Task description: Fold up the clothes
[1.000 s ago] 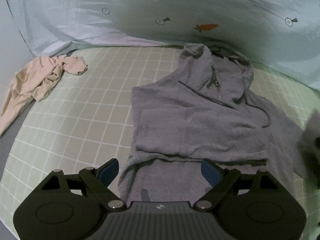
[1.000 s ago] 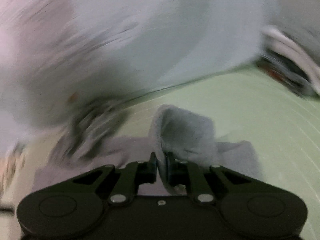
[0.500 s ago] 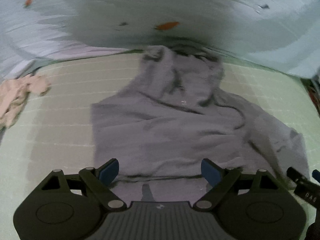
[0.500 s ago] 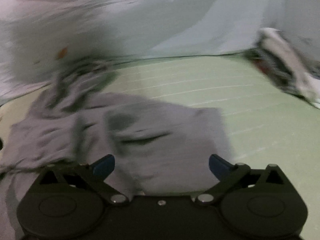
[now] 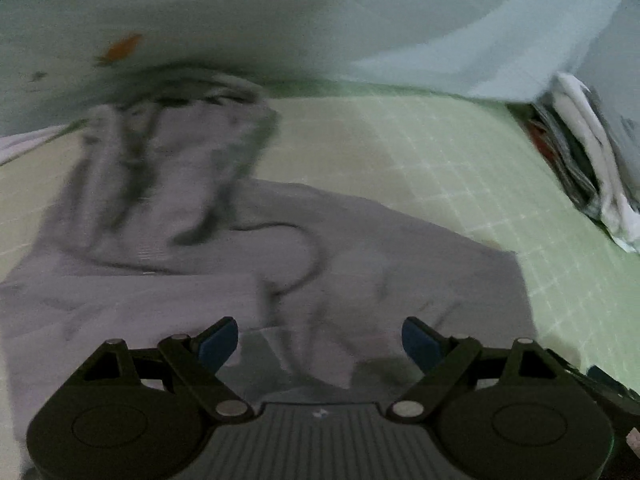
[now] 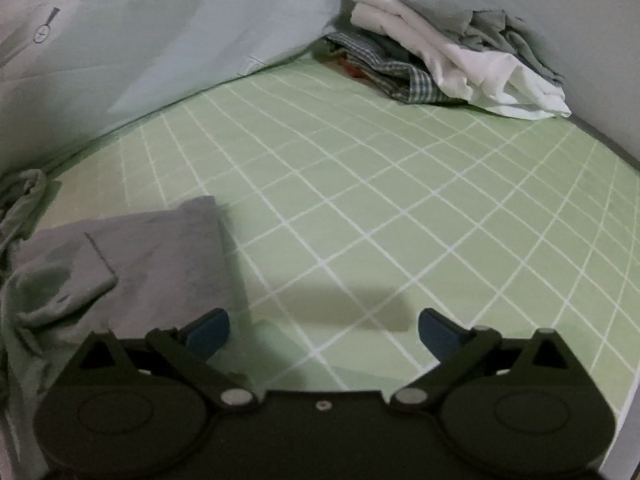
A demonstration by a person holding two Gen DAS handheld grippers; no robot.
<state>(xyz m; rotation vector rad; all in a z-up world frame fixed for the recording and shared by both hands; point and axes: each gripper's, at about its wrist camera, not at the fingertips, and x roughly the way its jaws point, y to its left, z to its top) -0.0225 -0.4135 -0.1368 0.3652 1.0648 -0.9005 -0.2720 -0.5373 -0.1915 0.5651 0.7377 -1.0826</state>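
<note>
Left wrist: soft grey hoodie (image 5: 360,264) on gridded green sheet (image 6: 360,200); both jaws spread.

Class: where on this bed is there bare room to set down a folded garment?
The widest free patch of green checked sheet lies between the grey hooded top and the heap of white and checked clothes in the far corner. That corner is crowded.
</note>
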